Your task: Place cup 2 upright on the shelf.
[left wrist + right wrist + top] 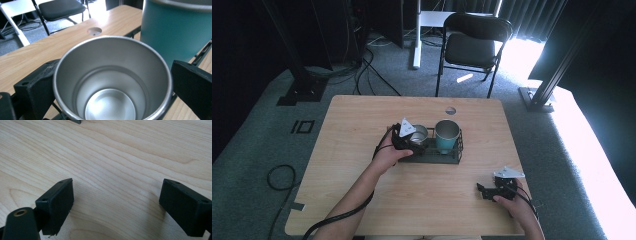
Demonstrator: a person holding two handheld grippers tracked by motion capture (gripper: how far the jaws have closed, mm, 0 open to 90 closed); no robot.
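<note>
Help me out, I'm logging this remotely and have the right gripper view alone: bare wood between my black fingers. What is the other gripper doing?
Observer: The left gripper is at a black wire rack mid-table, its fingers on either side of an open silver steel cup.
Operator: Has it closed on the cup?
Observer: The left finger looks to touch the cup's wall; at the right one I see a small gap, so I cannot tell.
Operator: Anything else in that rack?
Observer: A taller teal metal cup stands upright beside the silver one.
Operator: Where is my gripper relative to all that?
Observer: The right gripper sits open near the table's front right edge, apart from the rack.
</note>
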